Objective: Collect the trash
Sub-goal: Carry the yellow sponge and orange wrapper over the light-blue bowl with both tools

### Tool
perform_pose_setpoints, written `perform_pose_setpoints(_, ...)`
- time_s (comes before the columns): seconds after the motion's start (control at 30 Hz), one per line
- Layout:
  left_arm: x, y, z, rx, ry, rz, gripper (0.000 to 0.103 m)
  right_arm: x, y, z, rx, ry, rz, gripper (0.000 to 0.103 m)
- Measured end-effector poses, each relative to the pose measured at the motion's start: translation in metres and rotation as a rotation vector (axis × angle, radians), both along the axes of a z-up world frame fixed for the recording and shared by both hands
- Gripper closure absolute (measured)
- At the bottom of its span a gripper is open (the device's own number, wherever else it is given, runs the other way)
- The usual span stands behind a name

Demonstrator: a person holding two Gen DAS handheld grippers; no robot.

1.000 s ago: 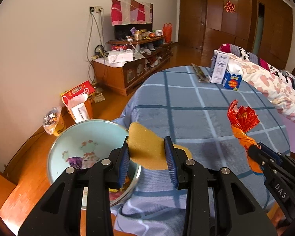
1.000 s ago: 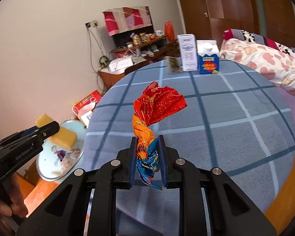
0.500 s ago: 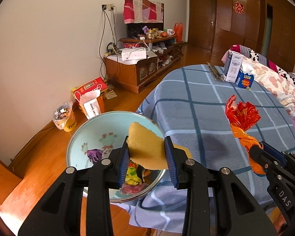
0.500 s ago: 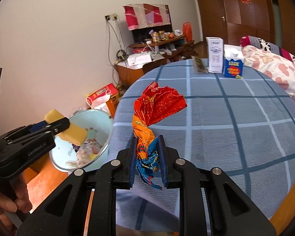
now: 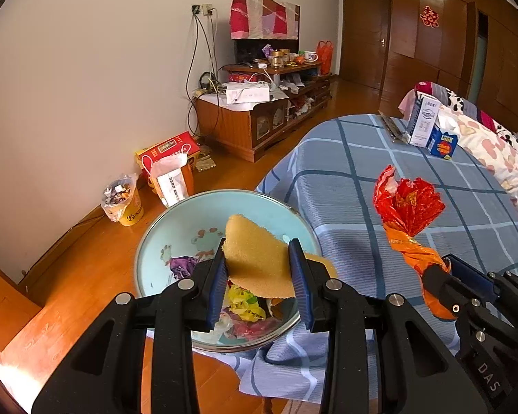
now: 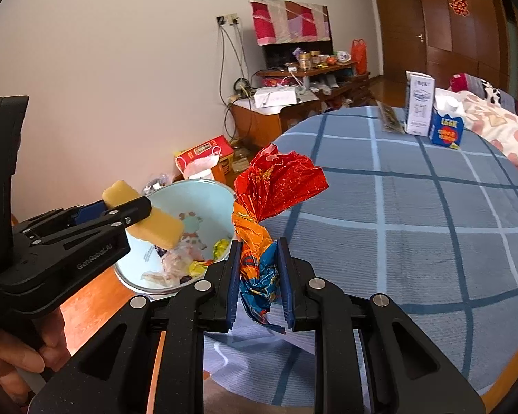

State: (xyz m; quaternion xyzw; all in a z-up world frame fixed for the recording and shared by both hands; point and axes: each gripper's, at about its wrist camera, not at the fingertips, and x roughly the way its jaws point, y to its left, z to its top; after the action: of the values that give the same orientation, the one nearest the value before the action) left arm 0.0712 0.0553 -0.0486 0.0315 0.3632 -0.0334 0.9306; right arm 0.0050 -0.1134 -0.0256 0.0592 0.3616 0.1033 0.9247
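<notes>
The sponge [image 5: 259, 258] is held in the clenched jaws of the left gripper [image 5: 259, 283], above the basin [image 5: 176, 220] beside the tabletop [image 5: 345, 179]. It looks light and soft, and the jaws squeeze it across the middle, which seems a safe place. The wrapper [image 6: 259, 227] is pinched at its twisted lower part by the right gripper [image 6: 259, 283]. It seems thin, crinkly and slippery, so I judge that the twisted neck gives the best hold.
</notes>
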Motion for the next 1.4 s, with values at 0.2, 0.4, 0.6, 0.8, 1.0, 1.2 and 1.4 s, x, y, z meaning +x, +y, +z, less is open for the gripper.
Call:
perform_pose_setpoints(0.2, 0.003, 0.008, -0.002, -0.003, 0.002, 0.02, 0.069, 0.005, 0.01, 0.0, -0.002, 0.004, 0.03, 0.082)
perform_pose_setpoints(0.4, 0.007, 0.018, -0.002, -0.007, 0.003, 0.047, 0.069, 0.011, 0.022, 0.001, 0.0, 0.0, 0.064, 0.082)
perform_pose_setpoints(0.6, 0.012, 0.029, -0.005, -0.014, 0.009, 0.078, 0.069, 0.018, 0.037, 0.002, -0.001, -0.004, 0.109, 0.082)
perform_pose_setpoints(0.8, 0.017, 0.039, -0.01, -0.017, 0.018, 0.102, 0.069, 0.025, 0.047, -0.001, -0.001, 0.001, 0.132, 0.082)
perform_pose_setpoints(1.0, 0.022, 0.049, -0.014, -0.017, 0.026, 0.123, 0.069, 0.033, 0.052, -0.005, -0.001, 0.01, 0.144, 0.082)
perform_pose_setpoints(1.2, 0.028, 0.062, -0.019, -0.046, 0.045, 0.143, 0.069, 0.039, 0.056, -0.008, 0.006, 0.014, 0.157, 0.082)
perform_pose_setpoints(1.4, 0.035, 0.064, -0.024, -0.024, 0.058, 0.154, 0.069, 0.05, 0.061, -0.015, 0.006, 0.026, 0.16, 0.082)
